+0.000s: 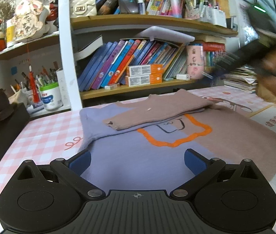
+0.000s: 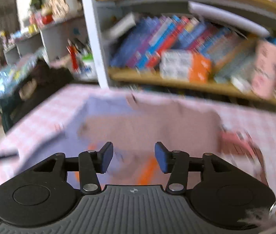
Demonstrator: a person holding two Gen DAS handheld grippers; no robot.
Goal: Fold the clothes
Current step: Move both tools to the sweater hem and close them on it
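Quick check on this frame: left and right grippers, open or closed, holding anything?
Left gripper: open, empty, above the sweater.
Right gripper: open, empty, over the sweater; view blurred.

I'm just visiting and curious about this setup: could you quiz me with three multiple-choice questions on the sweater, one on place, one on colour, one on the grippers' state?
1. Where does the sweater lie?
A. on the shelf
B. on the checked tablecloth
C. on the floor

2. What colour is the outline drawn on it?
A. orange
B. green
C. white

3. How do the left gripper and right gripper stand?
A. both clamped on cloth
B. both open, holding nothing
C. one clamped on a sleeve

B: pink checks surround it.
A: an orange line shows on the front.
B: gaps between fingers, nothing held.
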